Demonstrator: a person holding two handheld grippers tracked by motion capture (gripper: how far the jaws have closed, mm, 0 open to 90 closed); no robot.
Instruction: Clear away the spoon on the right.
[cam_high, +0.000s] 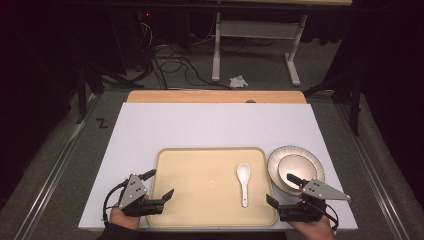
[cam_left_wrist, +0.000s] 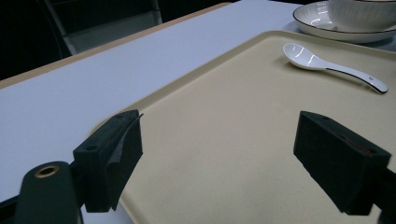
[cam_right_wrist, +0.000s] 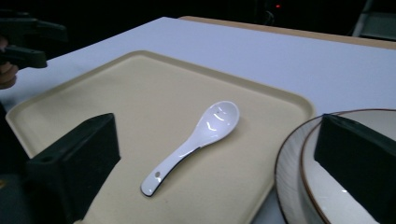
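A beige tray (cam_high: 200, 200) lies on the white tabletop (cam_high: 210, 125) near the front edge. On its right half lies a white ceramic spoon (cam_high: 243, 182), bowl end away from me. A bowl (cam_high: 295, 167) sits on a striped plate (cam_high: 280, 152) just right of the tray. My left gripper (cam_high: 159, 185) hovers open over the tray's left edge. Open too, my right gripper (cam_high: 284, 190) spans the tray's right rim and the plate. In the right gripper view the spoon (cam_right_wrist: 196, 144) lies between the jaws, with the bowl (cam_right_wrist: 327, 191) behind the right jaw. The spoon (cam_left_wrist: 327, 67) lies far ahead in the left gripper view.
A wooden strip (cam_high: 215, 96) borders the table's far edge. Beyond it the floor holds cables (cam_high: 175, 65) and a white desk frame (cam_high: 220, 45). Bare white tabletop stretches behind the tray.
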